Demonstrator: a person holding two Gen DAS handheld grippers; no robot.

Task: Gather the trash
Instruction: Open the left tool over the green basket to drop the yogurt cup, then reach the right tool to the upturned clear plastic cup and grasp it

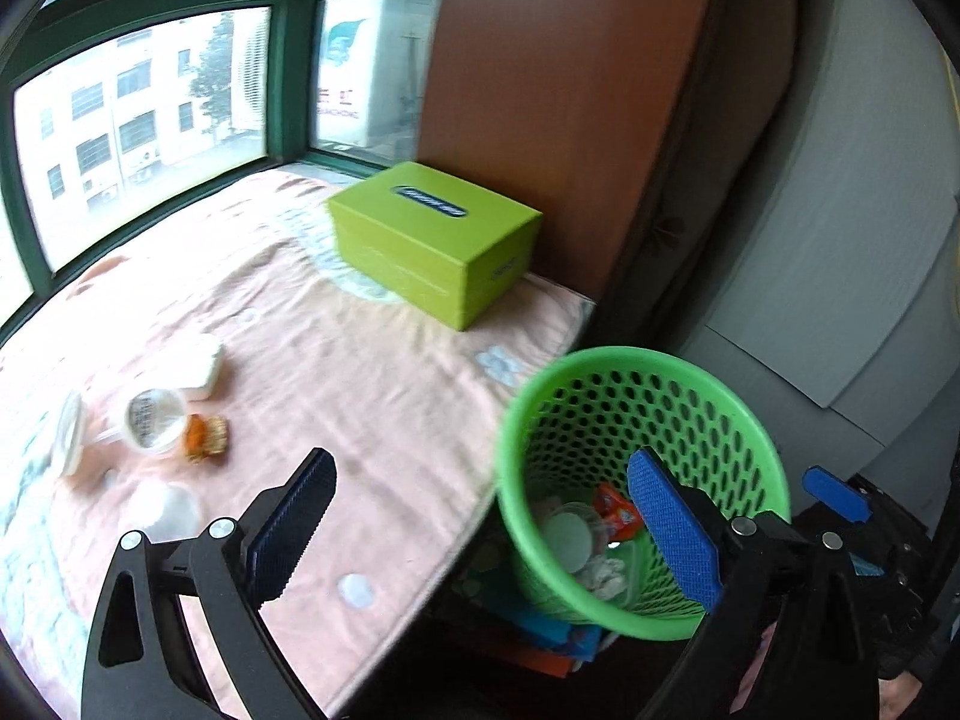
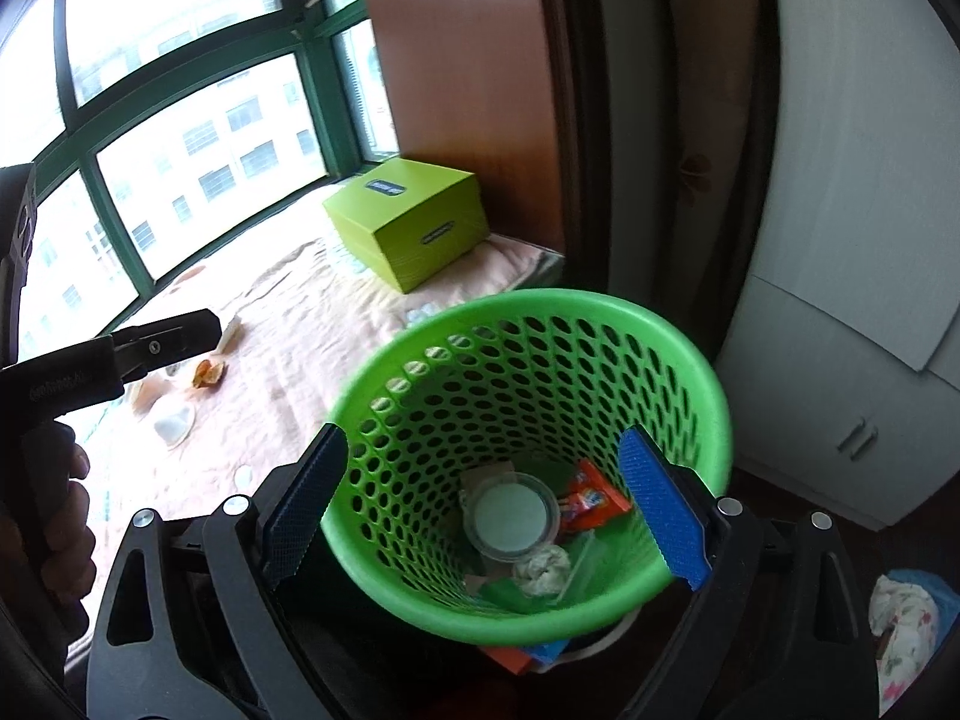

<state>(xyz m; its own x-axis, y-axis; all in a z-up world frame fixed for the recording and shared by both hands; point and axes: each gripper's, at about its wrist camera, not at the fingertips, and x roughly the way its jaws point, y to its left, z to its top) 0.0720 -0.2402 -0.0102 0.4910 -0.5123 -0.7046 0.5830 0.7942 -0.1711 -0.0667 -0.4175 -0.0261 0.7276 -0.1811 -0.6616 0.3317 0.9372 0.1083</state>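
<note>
A green perforated waste basket [image 2: 528, 360] stands beside the bed's edge, its mouth turned toward both cameras. Inside lie a round white lid [image 2: 513, 516], an orange wrapper [image 2: 591, 501] and a crumpled tissue [image 2: 543, 567]. My right gripper [image 2: 480, 432] hovers over the basket, jaws wide apart and holding nothing. My left gripper [image 1: 483, 462] is open and empty between bed and basket [image 1: 642, 480]. On the pink bedspread [image 1: 360, 372] at the left lie a tipped white cup [image 1: 153, 420], an orange wrapper [image 1: 204, 438], a white foam box [image 1: 201, 369] and a clear lid [image 1: 165, 507].
A lime-green box [image 1: 432, 240] sits at the bed's far corner, against a brown wooden panel [image 1: 570, 90]. Green-framed windows [image 1: 150, 120] run behind the bed. A white cabinet [image 2: 840, 300] stands right of the basket. A hand [image 2: 60, 510] holds the left gripper's handle.
</note>
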